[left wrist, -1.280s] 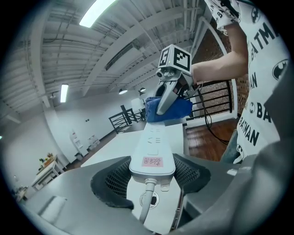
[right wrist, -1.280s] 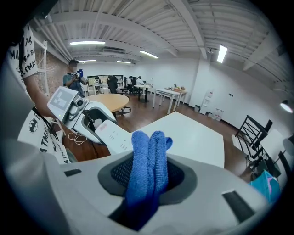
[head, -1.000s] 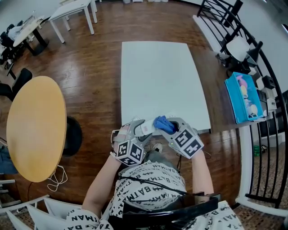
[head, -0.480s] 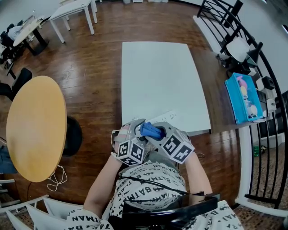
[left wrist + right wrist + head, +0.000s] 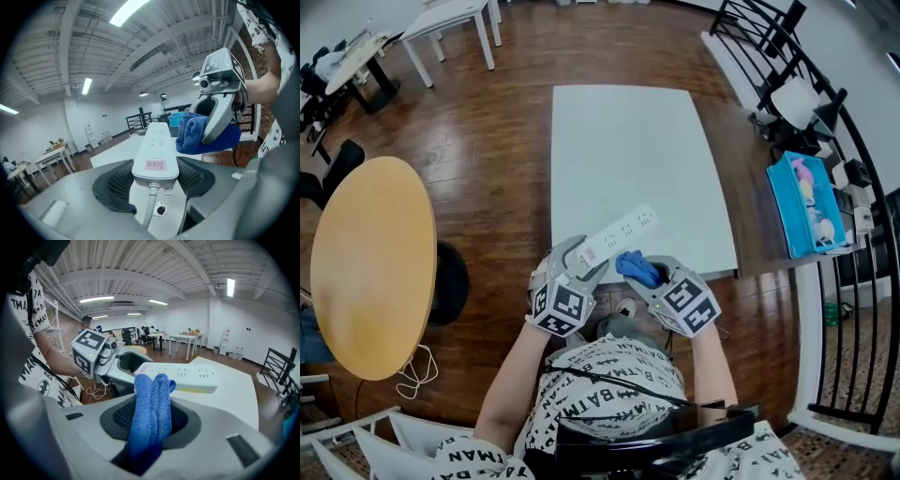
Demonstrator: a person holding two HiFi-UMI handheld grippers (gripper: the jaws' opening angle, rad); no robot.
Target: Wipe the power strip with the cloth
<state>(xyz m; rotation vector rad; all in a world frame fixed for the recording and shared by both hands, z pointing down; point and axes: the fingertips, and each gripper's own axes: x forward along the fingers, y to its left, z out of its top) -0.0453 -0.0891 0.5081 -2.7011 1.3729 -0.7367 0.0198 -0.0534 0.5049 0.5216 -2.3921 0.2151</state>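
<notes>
The white bench point(image 5: 637, 141) stands in front of the person. Above its near edge the power strip point(image 5: 622, 233) is held up at its cable end by the left gripper point(image 5: 581, 264), whose fingers are clamped on its two sides. Just to its right, the right gripper point(image 5: 649, 274) has its fingers closed on the folded blue cloth point(image 5: 636, 266); contact with the strip I cannot tell. I judge that wiping is in hand. The next move calls for pressing the cloth on the strip and sliding it toward the far end.
</notes>
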